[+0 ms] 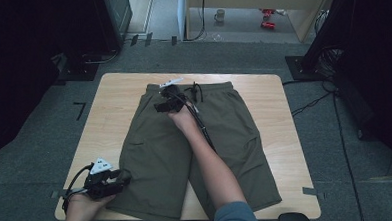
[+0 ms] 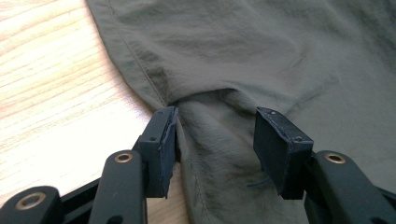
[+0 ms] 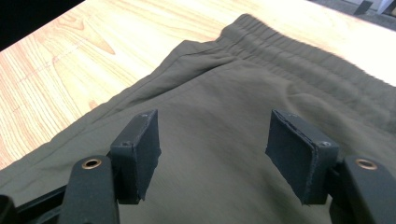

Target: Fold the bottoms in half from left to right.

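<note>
Setting: grey carpeted floor (image 1: 35, 147), dark equipment on both sides, one light wooden table (image 1: 263, 92) at centre.

Item 1 — shorts (image 1: 161, 157), olive green, one pair. Laid flat on the table, elastic waistband (image 1: 218, 87) at the far edge, the two legs running toward the person. A black drawcord (image 1: 195, 92) lies at the middle of the waistband.

Item 2 — left gripper (image 1: 121, 180), one. At the near outer corner of the shorts, on the hem of the leg at the picture's left. In the left gripper view a ridge of cloth rises between the jaws; one pad (image 2: 164, 140) lies against it, the other stands off it. Jaws half-wide, no grip made.

Item 3 — right gripper (image 1: 165, 106), one. Over the shorts just below the waistband, toward its left end in the high view. Jaws wide, nothing between them; cloth lies beneath, and whether the tips touch it cannot be told.

Step in hand, as judged: taking hold of one side of the shorts at two points — hem and waist — most likely for a fold across the middle. The next move calls for the left jaws to close on the hem ridge and for the right gripper to reach the waistband edge and pinch both layers.

Beyond the shorts: one mug (image 1: 220, 15) and some small red things (image 1: 266, 18) on the far floor; tape marks (image 1: 80, 110) on the carpet.
</note>
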The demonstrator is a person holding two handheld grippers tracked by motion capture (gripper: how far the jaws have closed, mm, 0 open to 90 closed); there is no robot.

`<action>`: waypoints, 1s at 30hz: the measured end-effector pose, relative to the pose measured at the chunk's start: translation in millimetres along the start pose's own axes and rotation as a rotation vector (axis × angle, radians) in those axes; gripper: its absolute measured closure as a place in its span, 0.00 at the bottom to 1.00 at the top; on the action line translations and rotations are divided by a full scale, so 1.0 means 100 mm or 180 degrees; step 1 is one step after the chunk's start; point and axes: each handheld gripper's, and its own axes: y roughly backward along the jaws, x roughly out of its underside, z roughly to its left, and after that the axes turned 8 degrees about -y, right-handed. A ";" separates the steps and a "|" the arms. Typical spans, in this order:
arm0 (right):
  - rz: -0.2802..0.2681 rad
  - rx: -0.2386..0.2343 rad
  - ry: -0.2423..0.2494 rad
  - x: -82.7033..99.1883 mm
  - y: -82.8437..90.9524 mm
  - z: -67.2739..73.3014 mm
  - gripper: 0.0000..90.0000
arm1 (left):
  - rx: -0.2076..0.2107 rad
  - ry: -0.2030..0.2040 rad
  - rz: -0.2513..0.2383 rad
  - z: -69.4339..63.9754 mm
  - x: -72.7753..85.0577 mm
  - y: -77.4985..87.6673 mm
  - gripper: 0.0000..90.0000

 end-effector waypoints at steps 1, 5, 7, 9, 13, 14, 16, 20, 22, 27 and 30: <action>0.0000 -0.0019 0.0005 -0.01 -0.06 0.03 0.37 | 0.0009 0.0002 0.0005 0.00 0.00 0.00 0.54; 0.0017 -0.0034 -0.0010 -0.01 -0.14 0.08 0.36 | 0.0004 -0.0015 0.0058 -0.01 0.00 -0.01 0.53; 0.0022 -0.0032 -0.0005 -0.02 -0.19 0.12 0.36 | 0.0011 0.0000 0.0064 -0.01 0.00 -0.02 0.53; 0.0020 -0.0026 -0.0024 -0.03 -0.23 0.14 0.35 | 0.0023 0.0010 0.0069 -0.01 0.00 -0.02 0.53; 0.0006 -0.0044 -0.0079 -0.04 -0.33 0.17 0.33 | 0.0016 -0.0038 0.0075 -0.03 0.00 -0.03 0.53; 0.0020 -0.0048 -0.0107 -0.04 -0.35 0.19 0.33 | 0.0025 -0.0033 0.0078 -0.04 -0.01 -0.04 0.53; 0.0039 -0.0061 -0.0119 -0.04 -0.43 0.23 0.32 | 0.0041 -0.0036 0.0077 -0.04 -0.01 -0.04 0.53; 0.0102 -0.0053 -0.0091 -0.03 -0.56 0.33 0.32 | 0.0053 -0.0033 0.0068 -0.05 -0.01 -0.04 0.53; 0.0115 0.0002 -0.0038 -0.03 -0.62 0.38 0.32 | 0.0064 -0.0038 0.0073 -0.05 -0.02 -0.05 0.55; 0.0130 -0.0020 -0.0086 -0.01 -0.72 0.44 0.27 | 0.0098 -0.0046 0.0079 -0.06 -0.02 -0.05 0.61; 0.0150 0.0024 -0.0070 0.02 -0.76 0.47 0.26 | 0.0140 -0.0005 0.0096 -0.06 -0.03 -0.05 0.65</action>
